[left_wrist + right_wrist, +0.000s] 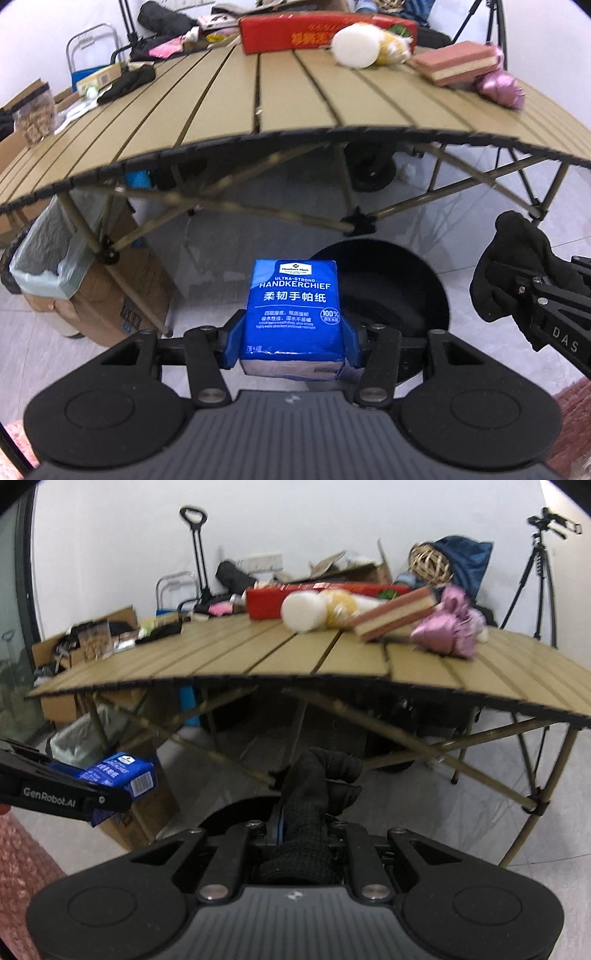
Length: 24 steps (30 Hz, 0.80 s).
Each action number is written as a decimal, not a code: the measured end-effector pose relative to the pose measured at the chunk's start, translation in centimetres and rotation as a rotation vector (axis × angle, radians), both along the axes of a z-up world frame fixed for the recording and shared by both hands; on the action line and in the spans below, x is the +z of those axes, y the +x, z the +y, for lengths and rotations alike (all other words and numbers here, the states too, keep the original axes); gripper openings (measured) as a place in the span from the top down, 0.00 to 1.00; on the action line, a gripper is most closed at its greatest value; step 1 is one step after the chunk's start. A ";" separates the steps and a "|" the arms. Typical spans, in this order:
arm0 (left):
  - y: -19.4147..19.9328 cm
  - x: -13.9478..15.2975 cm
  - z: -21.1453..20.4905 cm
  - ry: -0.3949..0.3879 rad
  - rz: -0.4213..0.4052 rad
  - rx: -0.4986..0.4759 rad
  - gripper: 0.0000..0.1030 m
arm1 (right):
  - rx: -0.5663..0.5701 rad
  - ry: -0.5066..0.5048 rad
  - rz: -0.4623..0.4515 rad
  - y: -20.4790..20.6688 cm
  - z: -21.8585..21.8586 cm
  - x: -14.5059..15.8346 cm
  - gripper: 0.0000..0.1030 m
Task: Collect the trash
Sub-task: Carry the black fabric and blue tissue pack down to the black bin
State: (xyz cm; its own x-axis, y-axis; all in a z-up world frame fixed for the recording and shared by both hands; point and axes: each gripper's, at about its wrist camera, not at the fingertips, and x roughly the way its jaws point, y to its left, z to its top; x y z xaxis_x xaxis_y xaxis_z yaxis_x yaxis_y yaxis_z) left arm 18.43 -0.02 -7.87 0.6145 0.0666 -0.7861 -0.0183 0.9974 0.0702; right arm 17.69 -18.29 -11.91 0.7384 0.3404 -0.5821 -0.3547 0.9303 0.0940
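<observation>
Leftmost, one lined bin [44, 258] stood beside a cardboard box [122, 291] under the slatted table [221, 107], its crossed legs between the bin and the tools. Next, the left gripper [291, 332] was clenched on one blue handkerchief pack [295, 310], held over a round black bin [399, 291] on the floor. Further right, the right gripper [303, 827] was clamped on one black sock [314, 790]. Up on the table lay one red box [314, 31], one white roll [354, 46] and one pink bundle [498, 86]
</observation>
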 end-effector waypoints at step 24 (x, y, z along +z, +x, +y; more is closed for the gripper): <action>1.9 -4.6 5.6 0.000 0.141 0.108 0.49 | 0.123 -0.116 0.265 5.9 10.0 -6.5 0.88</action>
State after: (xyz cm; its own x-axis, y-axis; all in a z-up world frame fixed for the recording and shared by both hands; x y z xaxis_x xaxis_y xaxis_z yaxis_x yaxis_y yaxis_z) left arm 20.34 5.57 -12.51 0.4879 0.1265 -0.8637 -0.1154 0.9901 0.0799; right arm 23.56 -8.26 -18.38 0.5127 0.3377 -0.7893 -0.4429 0.8917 0.0938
